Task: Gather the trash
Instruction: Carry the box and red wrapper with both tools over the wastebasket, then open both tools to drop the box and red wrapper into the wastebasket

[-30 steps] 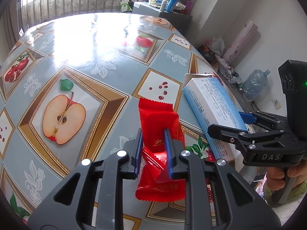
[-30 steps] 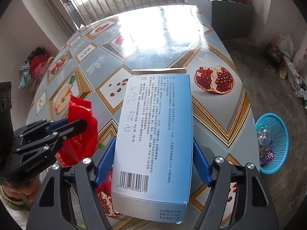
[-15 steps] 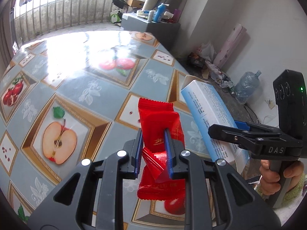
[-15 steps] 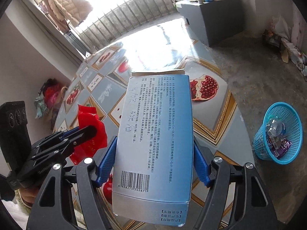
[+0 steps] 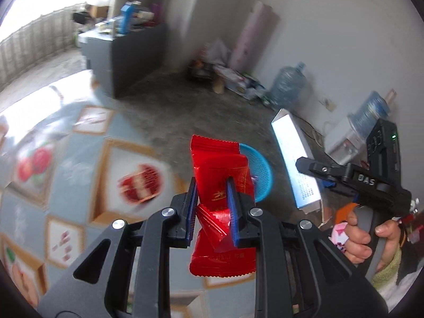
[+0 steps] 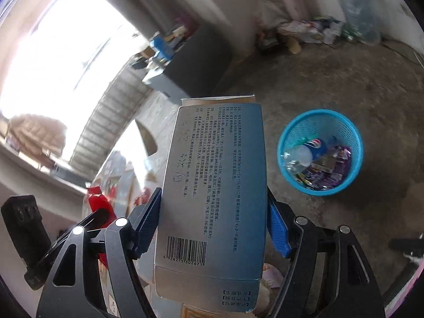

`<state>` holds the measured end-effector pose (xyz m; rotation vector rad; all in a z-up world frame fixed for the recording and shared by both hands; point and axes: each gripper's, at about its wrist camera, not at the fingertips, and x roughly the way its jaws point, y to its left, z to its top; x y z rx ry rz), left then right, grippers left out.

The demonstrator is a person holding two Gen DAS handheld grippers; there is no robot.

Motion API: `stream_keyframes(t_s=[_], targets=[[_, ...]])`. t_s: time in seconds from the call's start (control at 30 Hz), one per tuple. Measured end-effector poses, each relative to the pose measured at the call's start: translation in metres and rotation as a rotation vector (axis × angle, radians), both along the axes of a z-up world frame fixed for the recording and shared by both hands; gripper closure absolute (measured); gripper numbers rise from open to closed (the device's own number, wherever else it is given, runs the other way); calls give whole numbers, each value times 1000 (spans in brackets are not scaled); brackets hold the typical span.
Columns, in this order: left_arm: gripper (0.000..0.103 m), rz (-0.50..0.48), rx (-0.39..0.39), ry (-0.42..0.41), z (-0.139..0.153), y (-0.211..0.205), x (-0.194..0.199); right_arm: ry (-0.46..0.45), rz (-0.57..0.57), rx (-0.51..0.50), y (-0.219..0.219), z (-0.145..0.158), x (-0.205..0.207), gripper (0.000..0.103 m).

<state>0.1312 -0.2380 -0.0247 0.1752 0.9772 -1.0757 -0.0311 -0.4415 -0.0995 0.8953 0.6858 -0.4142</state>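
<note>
My left gripper (image 5: 211, 185) is shut on a red snack wrapper (image 5: 221, 204), carried past the table's edge with the blue mesh trash basket (image 5: 261, 169) showing just behind it on the floor. My right gripper (image 6: 213, 204) is shut on a blue and white carton (image 6: 212, 198) printed with text and a barcode. In the right wrist view the basket (image 6: 319, 122) stands on the concrete floor to the right of the carton, holding a plastic bottle (image 6: 302, 155) and several wrappers. The right gripper with the carton (image 5: 296, 159) also shows at the right of the left wrist view, held by a hand (image 5: 355, 235).
The fruit-patterned table (image 5: 66, 159) lies at the left. A grey cabinet (image 5: 127, 53) stands by the wall. Large water bottles (image 5: 288, 84) and scattered litter (image 5: 233, 76) line the far wall. Bare concrete floor (image 6: 331, 79) surrounds the basket.
Both grippers have swung from over the table toward the floor at the right, each keeping its item. The basket has come much closer in both views.
</note>
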Motion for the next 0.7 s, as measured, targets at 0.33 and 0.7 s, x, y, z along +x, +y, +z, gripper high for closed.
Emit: stream_keyframes(t_s=[0.33,0.7], targets=[[84,-203,164,101,-57,-181,-2,-5,-295,267,-107,-92,-33,30],[34,-174,230,101,-111,-286,11,101,-551,486,-192,-231,-27,17]])
